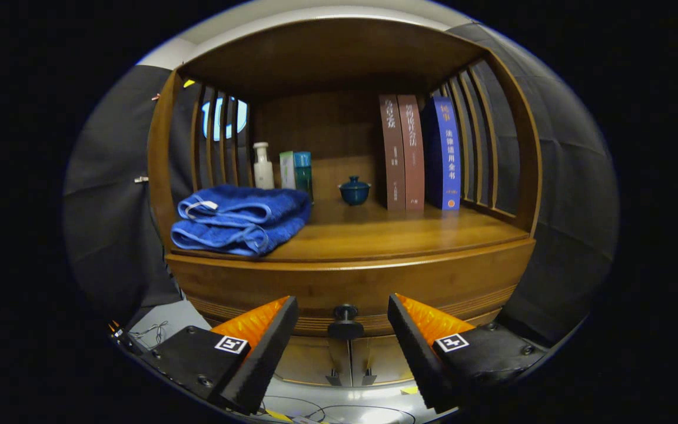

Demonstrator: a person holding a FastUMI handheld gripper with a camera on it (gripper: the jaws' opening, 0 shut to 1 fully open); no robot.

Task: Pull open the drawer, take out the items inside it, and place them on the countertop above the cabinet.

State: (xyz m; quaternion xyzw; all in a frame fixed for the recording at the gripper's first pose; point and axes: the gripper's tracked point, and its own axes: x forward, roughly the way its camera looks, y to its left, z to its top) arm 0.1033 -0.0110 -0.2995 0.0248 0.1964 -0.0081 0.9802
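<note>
Drawer [351, 282] sits shut beneath the countertop [386, 232] of the wooden cabinet; we judge its front rigid and fairly heavy to pull, so the only sensible hold is the small dark knob [345, 321], hard and likely slippery. We note the gripper [344, 321] spread wide, pinching nothing, with the knob between its fingertips, untouched. Folded blue towels [239, 221] and books [418, 153] occupy the countertop.

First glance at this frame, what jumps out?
The folded blue towels on the countertop's left front, with three books upright at the back right and a small teal lidded cup between. Lower down, the drawer knob sits just ahead of the open tongs, centred between their fingers.
</note>
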